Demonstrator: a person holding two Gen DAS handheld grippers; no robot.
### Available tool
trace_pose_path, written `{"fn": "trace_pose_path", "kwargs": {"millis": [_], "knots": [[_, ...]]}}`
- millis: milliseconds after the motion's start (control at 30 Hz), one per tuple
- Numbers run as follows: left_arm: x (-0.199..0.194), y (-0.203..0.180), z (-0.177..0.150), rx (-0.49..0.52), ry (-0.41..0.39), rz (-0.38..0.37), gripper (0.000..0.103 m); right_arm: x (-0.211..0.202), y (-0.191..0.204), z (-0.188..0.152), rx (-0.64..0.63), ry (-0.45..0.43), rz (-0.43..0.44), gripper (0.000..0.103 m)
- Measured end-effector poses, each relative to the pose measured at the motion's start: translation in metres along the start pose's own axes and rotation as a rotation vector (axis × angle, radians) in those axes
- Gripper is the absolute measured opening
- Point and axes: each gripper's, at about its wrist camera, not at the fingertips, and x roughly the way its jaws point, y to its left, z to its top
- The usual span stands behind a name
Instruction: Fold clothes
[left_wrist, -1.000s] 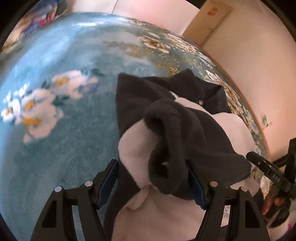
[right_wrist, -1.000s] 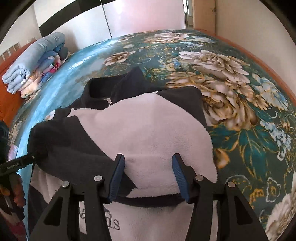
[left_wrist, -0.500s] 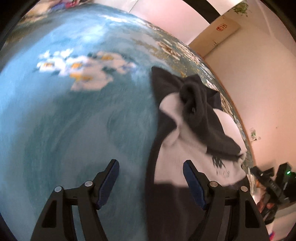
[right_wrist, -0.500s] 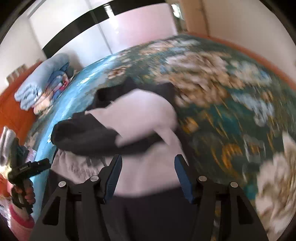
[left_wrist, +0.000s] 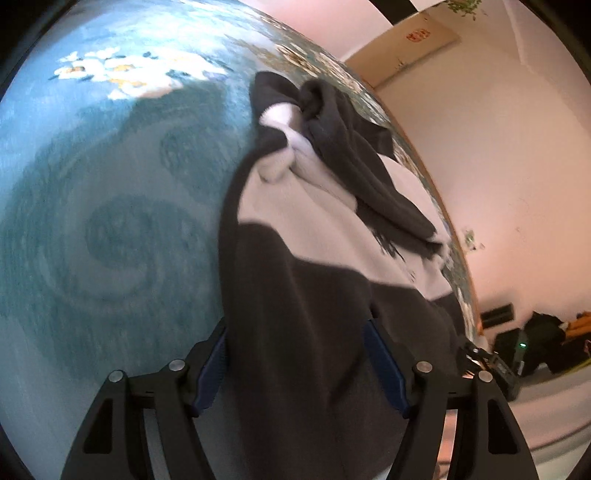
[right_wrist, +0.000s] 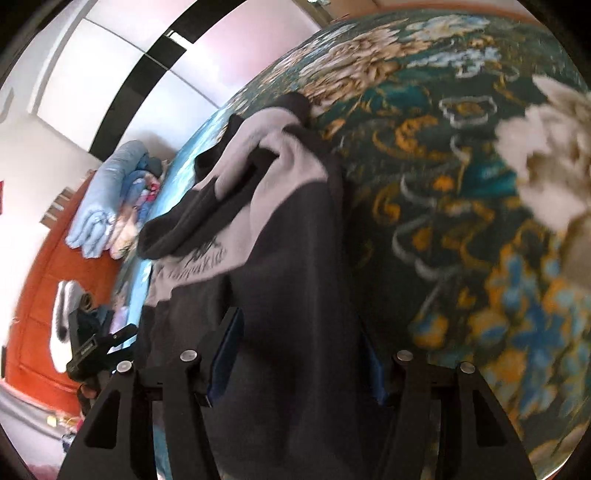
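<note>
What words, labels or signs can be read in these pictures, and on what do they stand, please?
None can be read.
Dark print on the sweatshirt's white band: blurred.
Red sign on the door: too small.
White label on the left gripper: too small.

We see a bed covered by a bedspread (left_wrist: 110, 206), pale teal with white blossoms on the side in our left view and dark green with cream and gold flowers (right_wrist: 461, 192) in our right view. A dark grey and white sweatshirt (left_wrist: 317, 236) lies on it, with one dark sleeve (right_wrist: 199, 218) folded across its white chest. At the far end we find a stack of folded blankets (right_wrist: 110, 206), beside an orange headboard (right_wrist: 44, 295).
</note>
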Motion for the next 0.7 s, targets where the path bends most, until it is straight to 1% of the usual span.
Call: {"fn": "trace_pose_path", "kwargs": {"millis": [133,233,300,333,367,400,433,467,500,533,567,667,700], "knots": [[-0.004,0.002,-0.011,0.001,0.018,-0.062,0.073,-0.006,-0.008,-0.009,0.017,-0.007,0.086,0.060],[-0.004,-0.001,-0.009,-0.013,0.004,-0.097,0.071,-0.007,-0.010,-0.009,0.026,-0.010,0.134,0.060],[-0.004,-0.003,-0.005,-0.028,-0.010,-0.123,0.060,-0.008,-0.009,-0.007,0.031,-0.015,0.138,0.058],[-0.003,-0.006,-0.006,-0.026,-0.014,-0.122,0.057,-0.008,-0.009,-0.006,0.033,-0.017,0.135,0.053],[-0.001,-0.009,-0.007,-0.020,-0.016,-0.117,0.046,-0.008,-0.009,-0.005,0.035,-0.020,0.133,0.049],[0.001,-0.013,-0.008,-0.014,-0.018,-0.111,0.038,-0.008,-0.009,-0.004,0.037,-0.021,0.125,0.041],[0.000,-0.013,-0.009,-0.008,-0.016,-0.094,0.036,-0.008,-0.010,-0.005,0.038,-0.020,0.111,0.030],[0.001,-0.013,-0.010,-0.009,-0.012,-0.082,0.030,-0.009,-0.010,-0.006,0.039,-0.019,0.098,0.024],[0.002,-0.010,-0.011,-0.019,-0.011,-0.072,0.022,-0.011,-0.012,-0.007,0.043,-0.023,0.090,0.013],[-0.002,-0.006,-0.012,-0.034,-0.020,-0.049,0.013,-0.015,-0.013,-0.007,0.048,-0.030,0.086,0.010],[-0.007,-0.004,-0.013,-0.043,-0.038,-0.031,0.009,-0.019,-0.014,-0.008,0.053,-0.038,0.082,0.009],[-0.034,-0.006,-0.011,-0.028,-0.114,-0.038,0.008,-0.042,-0.012,-0.005,0.045,-0.105,0.109,0.008],[-0.039,-0.008,-0.010,-0.018,-0.121,-0.031,0.008,-0.048,-0.010,-0.004,0.036,-0.119,0.112,0.008]]}}
